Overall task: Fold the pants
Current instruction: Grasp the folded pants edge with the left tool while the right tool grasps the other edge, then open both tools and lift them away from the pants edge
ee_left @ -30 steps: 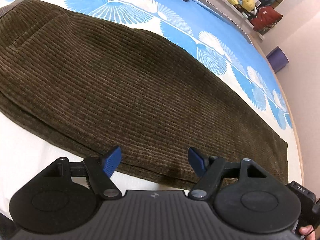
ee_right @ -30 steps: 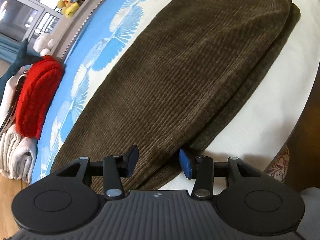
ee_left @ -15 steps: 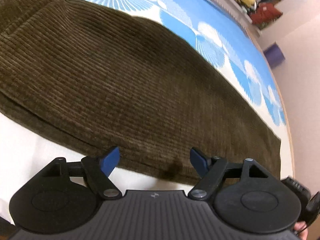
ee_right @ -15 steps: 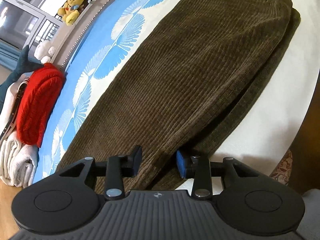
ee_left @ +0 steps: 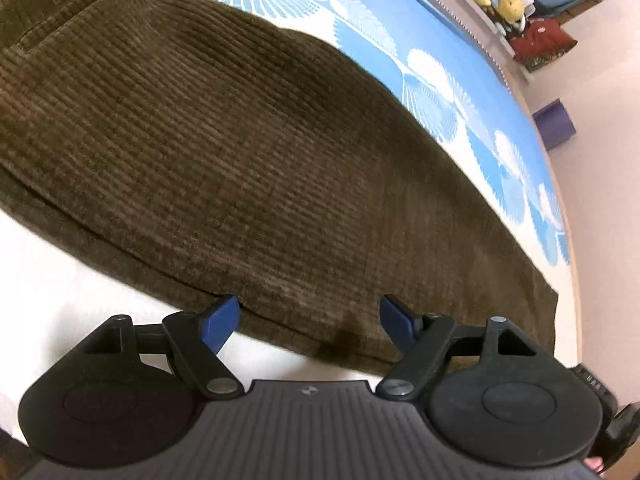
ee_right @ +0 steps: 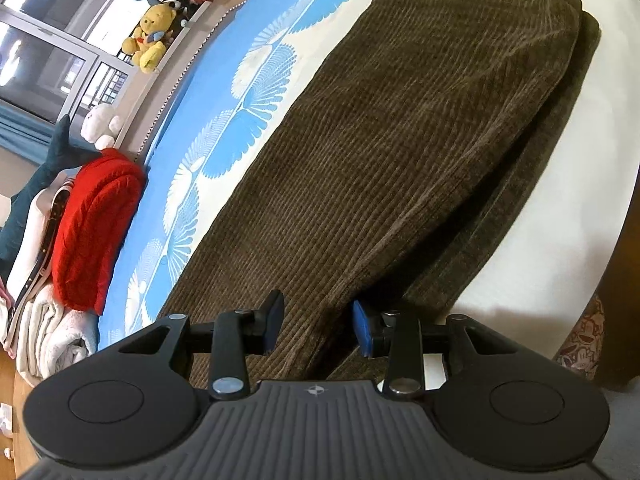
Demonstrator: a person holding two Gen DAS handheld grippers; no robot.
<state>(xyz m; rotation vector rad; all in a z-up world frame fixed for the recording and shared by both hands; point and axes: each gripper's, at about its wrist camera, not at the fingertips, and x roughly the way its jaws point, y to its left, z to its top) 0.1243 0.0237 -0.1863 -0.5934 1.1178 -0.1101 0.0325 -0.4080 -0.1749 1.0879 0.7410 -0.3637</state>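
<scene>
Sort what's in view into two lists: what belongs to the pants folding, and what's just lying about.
Belongs to the job:
- brown corduroy pants, laid flat on the bed
- left tool, open at the pants' near edge
- right tool, open, pants edge between its fingers

Just lying about:
- red knitted garment
- white folded towels
- yellow plush bear
- purple box

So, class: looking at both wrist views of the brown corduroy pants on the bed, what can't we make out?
- Waistband end of the pants: cut off by the left wrist view's top-left edge.
- Pants edge nearest the right gripper: hidden behind its body, so whether the fingers touch cloth is unclear.
- Lower pant layer: mostly covered by the upper one.
</scene>
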